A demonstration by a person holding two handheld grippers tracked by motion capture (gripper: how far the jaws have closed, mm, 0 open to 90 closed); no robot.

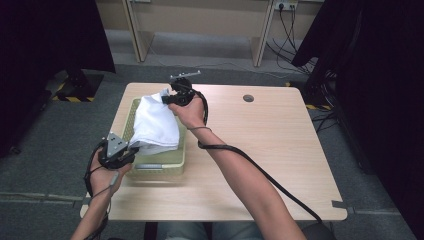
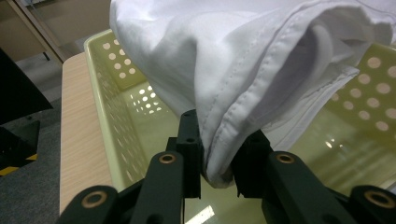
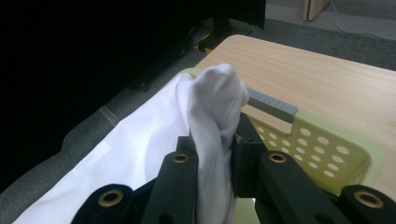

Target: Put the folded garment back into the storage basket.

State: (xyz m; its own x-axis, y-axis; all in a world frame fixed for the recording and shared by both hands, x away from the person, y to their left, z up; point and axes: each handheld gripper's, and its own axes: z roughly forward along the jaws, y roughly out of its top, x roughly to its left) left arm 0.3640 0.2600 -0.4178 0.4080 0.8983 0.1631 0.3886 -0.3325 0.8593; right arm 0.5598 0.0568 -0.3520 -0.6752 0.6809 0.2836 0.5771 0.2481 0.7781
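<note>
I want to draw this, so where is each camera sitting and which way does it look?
High view: above the table, looking down; both forearms, left gripper, right gripper.
Left gripper view: on that gripper, looking along its jaws, shut on the white cloth's hem, into the yellow basket.
Right gripper view: looking along its jaws, shut on a bunched corner.
Shared: cloth, basket.

White cloth (image 1: 156,122) bunched, stretched above yellow perforated basket (image 1: 159,168).

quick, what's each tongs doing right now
Left tongs: shut on the cloth.
Right tongs: shut on the cloth.
</note>
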